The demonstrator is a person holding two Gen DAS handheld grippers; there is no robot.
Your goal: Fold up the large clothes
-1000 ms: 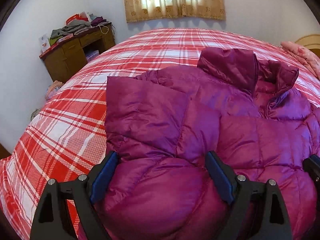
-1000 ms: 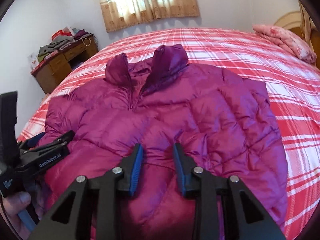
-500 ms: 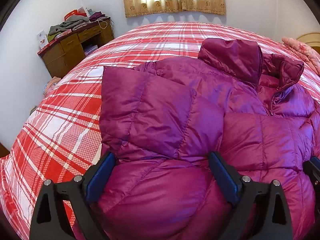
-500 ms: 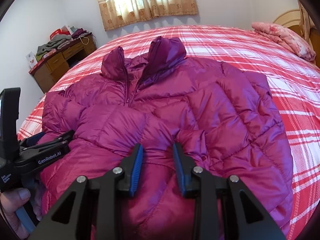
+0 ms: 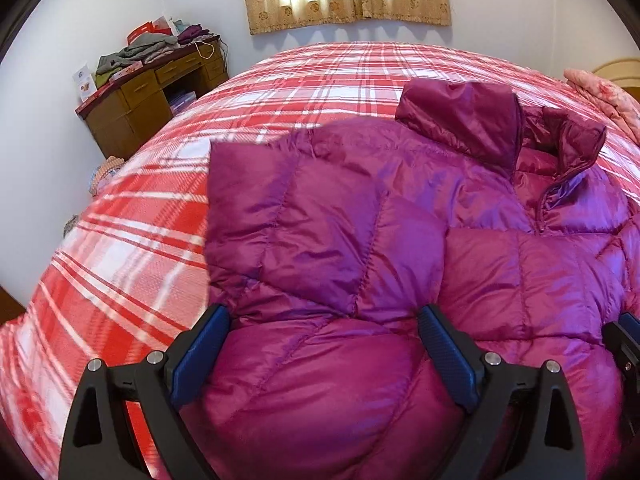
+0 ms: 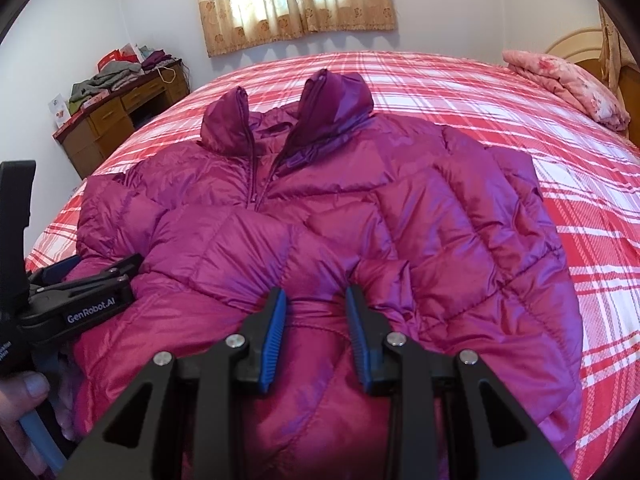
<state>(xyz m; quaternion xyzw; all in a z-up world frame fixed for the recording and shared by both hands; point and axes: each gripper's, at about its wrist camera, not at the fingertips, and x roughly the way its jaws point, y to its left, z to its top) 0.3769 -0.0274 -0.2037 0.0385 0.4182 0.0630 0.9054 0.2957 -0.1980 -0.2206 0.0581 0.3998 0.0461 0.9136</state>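
Jacket [image 6: 320, 208] lies across the bed [image 6: 500, 92]; we keep the right gripper [image 6: 316, 332] pinching its near fold and the left gripper [image 5: 324, 356], jaws spread wide, clear.

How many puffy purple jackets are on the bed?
1. The purple jacket lies spread over the near part of the red plaid bed, collar pointing toward the window. Something could be hidden underneath it; I can't tell.
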